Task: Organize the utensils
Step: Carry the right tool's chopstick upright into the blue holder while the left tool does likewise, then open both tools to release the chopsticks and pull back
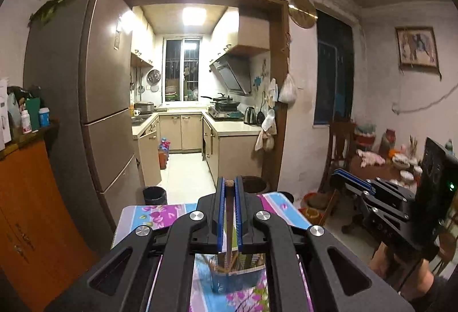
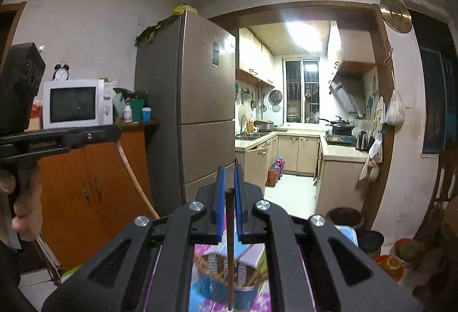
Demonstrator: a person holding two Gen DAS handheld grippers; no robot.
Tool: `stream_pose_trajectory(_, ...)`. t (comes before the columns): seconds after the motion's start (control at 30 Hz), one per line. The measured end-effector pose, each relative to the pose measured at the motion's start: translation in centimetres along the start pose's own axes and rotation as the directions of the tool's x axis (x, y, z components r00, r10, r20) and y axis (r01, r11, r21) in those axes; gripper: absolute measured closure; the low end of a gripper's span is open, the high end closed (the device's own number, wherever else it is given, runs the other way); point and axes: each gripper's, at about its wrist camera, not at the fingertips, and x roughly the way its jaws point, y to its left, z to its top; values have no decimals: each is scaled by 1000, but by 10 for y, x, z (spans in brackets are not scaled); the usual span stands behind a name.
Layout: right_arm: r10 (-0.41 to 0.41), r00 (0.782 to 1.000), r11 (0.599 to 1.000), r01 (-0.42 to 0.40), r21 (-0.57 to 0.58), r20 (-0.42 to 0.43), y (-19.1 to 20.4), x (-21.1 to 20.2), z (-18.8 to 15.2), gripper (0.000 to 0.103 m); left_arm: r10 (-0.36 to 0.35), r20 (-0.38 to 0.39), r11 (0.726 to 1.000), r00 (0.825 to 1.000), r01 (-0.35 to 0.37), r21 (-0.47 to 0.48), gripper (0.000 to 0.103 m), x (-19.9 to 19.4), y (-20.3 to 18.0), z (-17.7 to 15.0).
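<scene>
Left wrist view shows the left gripper [image 1: 228, 188] with its blue pads drawn narrow around a dark brown chopstick [image 1: 229, 214], whose pale tip stands just above the fingertips. The stick runs down toward a blue holder [image 1: 234, 279] below the gripper, which already contains several pale sticks. That holder sits on a floral tablecloth [image 1: 148, 216] of purple and blue. Beyond the cloth's far edge stand a black bin [image 1: 155, 195], a tall fridge [image 1: 94, 88] and the lit kitchen doorway.

Right wrist view shows the right gripper [image 2: 229, 183] with a slightly wider gap; a second chopstick [image 2: 230, 249] hangs upright between the pads, its top well below their tips. Whether the pads actually press on it is hard to tell from here, though it seems held. Its lower end hangs over the same blue holder [image 2: 211, 287], blurred in this view.

Only the right view shows the white microwave [image 2: 77, 102] on the orange cabinet [image 2: 86, 186], left of the fridge. Only the left view shows the framed picture [image 1: 416, 47], right of the doorway, and the other gripper [image 1: 355, 183] from the side.
</scene>
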Motion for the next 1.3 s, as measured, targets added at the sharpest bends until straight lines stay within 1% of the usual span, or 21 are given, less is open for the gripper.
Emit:
stream_pose_trajectory(0.07,0,1000,1000,0,0,3,-5,11,10,99,-7,-30,1000,1000,6,-27,95,20,7,5)
stream_pose_trajectory(0.1,-3,1000,1000,3,-3,5,-6,19,15,99,5,-48,1000,999,-7,-27,95,36,11,3)
stream_pose_trajectory(0.17,-3,1000,1000,3,-5,10,-10,32,22,99,24,-58,1000,998,-25,-11,95,56,15,-3)
stream_pose_trajectory(0.3,7,1000,1000,-7,-6,6,-12,50,19,99,15,-63,1000,998,-15,-1,95,80,17,-11)
stream_pose_trajectory(0.4,11,1000,1000,-11,-19,-11,-11,62,10,99,12,-79,1000,997,-12,6,95,94,17,-11)
stream_pose_trajectory(0.53,14,999,1000,-14,-3,-30,-15,76,-1,99,8,-98,1000,995,-8,-3,95,108,17,-17)
stream_pose_trajectory(0.73,15,998,1000,-14,19,-61,-23,92,-15,99,-16,-148,1000,989,16,-5,95,129,17,-30)
stream_pose_trajectory(0.9,19,996,999,-16,33,-91,-25,106,-27,99,-11,-189,1000,982,15,15,95,149,11,-41)
stream_pose_trajectory(1.3,22,989,997,-10,82,-149,-40,128,-52,98,-4,-228,1000,974,5,4,95,174,17,-62)
